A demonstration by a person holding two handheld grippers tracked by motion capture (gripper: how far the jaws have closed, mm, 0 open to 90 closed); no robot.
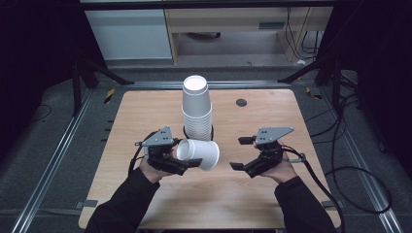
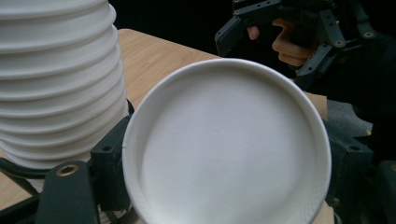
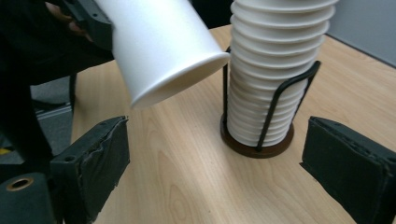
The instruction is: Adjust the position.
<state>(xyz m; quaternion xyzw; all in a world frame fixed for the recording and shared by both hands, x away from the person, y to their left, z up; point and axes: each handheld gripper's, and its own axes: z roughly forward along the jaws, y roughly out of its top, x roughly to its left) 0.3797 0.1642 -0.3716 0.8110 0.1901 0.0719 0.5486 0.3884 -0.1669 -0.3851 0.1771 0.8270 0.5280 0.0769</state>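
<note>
A tall stack of white paper cups (image 1: 197,109), upside down, stands in a black wire holder (image 3: 273,109) at the middle of the wooden table (image 1: 262,189). My left gripper (image 1: 188,158) is shut on a single white paper cup (image 1: 199,153), held on its side just in front of the stack. Its base faces the left gripper view (image 2: 229,144) between the two jaws, and its mouth points toward the right gripper (image 3: 177,70). My right gripper (image 1: 239,153) stands open to the right of that cup, with nothing between its pads (image 3: 100,154).
A small black grommet (image 1: 241,102) sits in the table's far right part. Metal rails (image 1: 53,160) run along both sides of the table, and cables (image 1: 359,170) loop on the floor at the right. Black stand legs (image 1: 104,73) rise behind the table.
</note>
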